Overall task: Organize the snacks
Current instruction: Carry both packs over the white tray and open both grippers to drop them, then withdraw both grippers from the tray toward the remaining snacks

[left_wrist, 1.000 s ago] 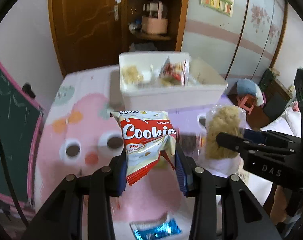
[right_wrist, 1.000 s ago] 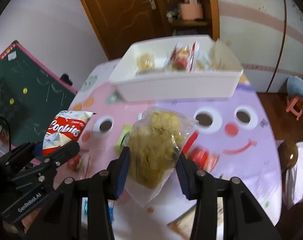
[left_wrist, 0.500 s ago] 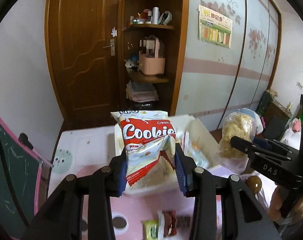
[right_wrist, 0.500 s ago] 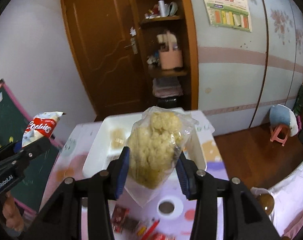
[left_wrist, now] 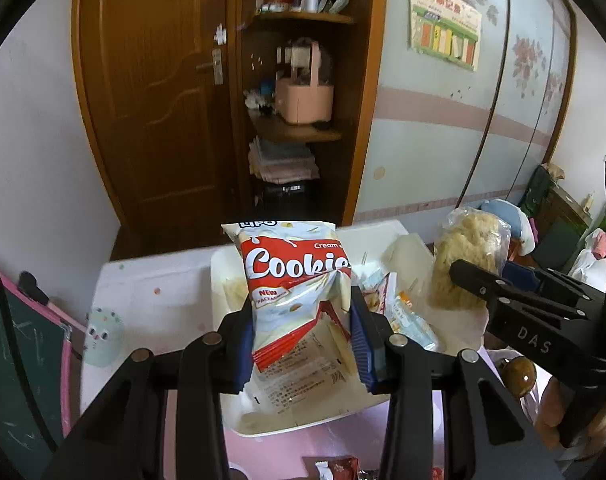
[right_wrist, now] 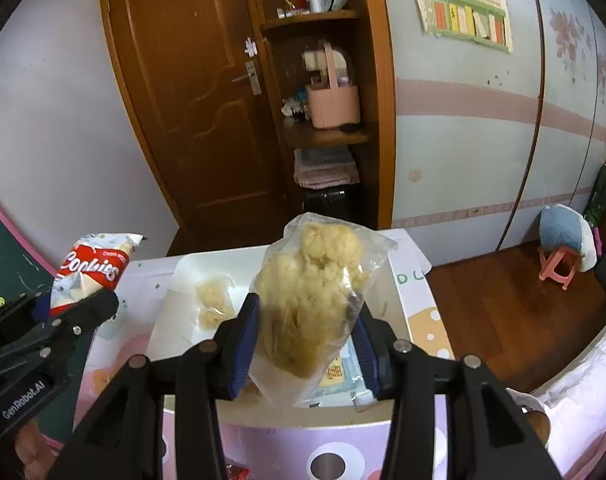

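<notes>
Above the white rectangular plastic bin (left_wrist: pixel 223 268), two snack packets were held, one in each gripper.

At the left gripper (left_wrist: pixel 301 334), the blue-padded fingers (left_wrist: pixel 245 336) were closed a narrow way apart on the red-and-white foil "Cookies" packet (left_wrist: pixel 295 280), which was kept upright over the bin's near half. At the right gripper (right_wrist: pixel 309 342), the pads were pressed likewise against the clear plastic bag of pale yellow puffed snack (right_wrist: pixel 315 296), carried above the bin's right part. Inside the bin, a small clear bag of yellow crumbly snack (right_wrist: pixel 213 304) and a light blue wrapped packet (right_wrist: pixel 341 372) were seen lying. The bin was set on a pink and lilac cartoon-printed table cover (right_wrist: pixel 263 452), with a few small wrapped snacks (left_wrist: pixel 337 468) left on it near the lower edge.
</notes>
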`<state>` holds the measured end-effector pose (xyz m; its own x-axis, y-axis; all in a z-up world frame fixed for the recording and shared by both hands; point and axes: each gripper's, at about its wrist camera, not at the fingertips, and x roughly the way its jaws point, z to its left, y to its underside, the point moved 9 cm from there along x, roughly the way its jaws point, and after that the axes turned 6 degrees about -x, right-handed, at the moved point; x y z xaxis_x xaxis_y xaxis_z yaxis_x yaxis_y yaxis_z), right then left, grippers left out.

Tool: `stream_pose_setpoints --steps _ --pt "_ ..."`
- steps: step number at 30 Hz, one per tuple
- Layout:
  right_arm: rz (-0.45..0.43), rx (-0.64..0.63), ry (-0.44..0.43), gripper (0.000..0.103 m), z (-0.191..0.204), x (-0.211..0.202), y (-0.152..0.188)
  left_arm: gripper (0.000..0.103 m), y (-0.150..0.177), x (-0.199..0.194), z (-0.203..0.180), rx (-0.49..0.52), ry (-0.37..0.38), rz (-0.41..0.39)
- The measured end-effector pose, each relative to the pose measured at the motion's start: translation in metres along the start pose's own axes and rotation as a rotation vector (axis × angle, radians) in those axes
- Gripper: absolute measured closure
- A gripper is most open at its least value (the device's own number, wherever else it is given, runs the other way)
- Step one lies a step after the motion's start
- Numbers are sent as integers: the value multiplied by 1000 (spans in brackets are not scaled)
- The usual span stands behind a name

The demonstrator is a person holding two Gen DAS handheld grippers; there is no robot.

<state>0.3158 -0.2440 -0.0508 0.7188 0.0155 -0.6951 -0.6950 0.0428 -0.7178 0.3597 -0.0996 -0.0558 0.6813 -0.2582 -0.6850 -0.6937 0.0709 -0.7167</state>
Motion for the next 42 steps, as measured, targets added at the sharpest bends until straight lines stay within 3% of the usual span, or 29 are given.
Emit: stream_pose_setpoints --steps 5,9,10,18,28,42 --pt "91 27 -20 57 -4 35 16 61 22 42 9 -9 -16 89" --pt "131 31 -24 56 -5 55 28 26 41 64 17 -34 -33 147" --pt "140 37 -23 56 -6 60 30 24 43 67 19 -54 -31 155" --pt "195 65 -34 53 2 73 48 21 50 66 30 -106 -31 149" --pt "182 -1 -48 53 28 44 53 21 52 25 26 -81 -32 100" --pt "112 -98 -4 52 50 -63 80 13 73 -106 11 -6 -19 -8"
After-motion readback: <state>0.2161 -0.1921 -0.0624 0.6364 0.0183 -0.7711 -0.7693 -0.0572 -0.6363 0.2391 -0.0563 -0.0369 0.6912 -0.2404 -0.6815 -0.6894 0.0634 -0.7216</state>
